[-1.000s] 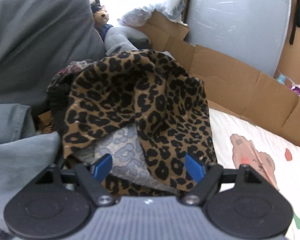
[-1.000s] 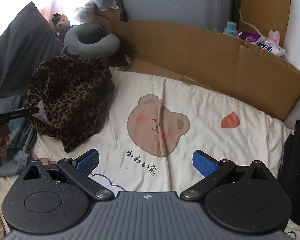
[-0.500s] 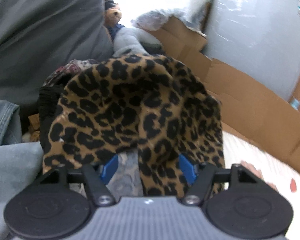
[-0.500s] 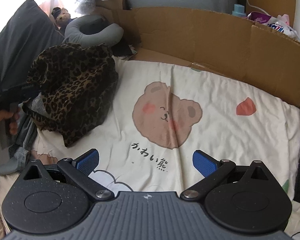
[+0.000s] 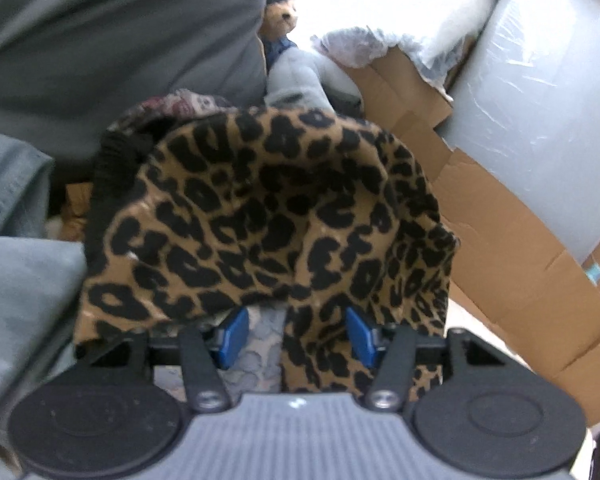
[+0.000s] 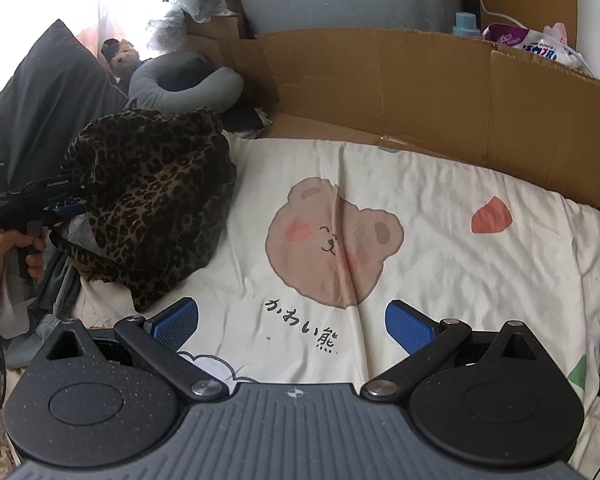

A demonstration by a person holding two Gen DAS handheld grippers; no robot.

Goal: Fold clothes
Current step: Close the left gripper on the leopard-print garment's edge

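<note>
Leopard-print garment [image 5: 268, 216], soft and limp at the bed's left edge: my left hand-held gripper [image 5: 296, 336] is closing around its bunched hem, while my right hand-held gripper [image 6: 292, 320] is spread, empty.

The sheet [image 6: 440, 216] carries black handwritten Japanese characters, "かわい熊", printed just below its brown bear drawing. A plastic packet [image 6: 540, 46] behind the cardboard wall shows large blue letters on white, seen upside down and too cut off to read. The left gripper [image 6: 66, 204], seen from the right wrist view, bears small white lettering on its black body, too small to make out.
</note>
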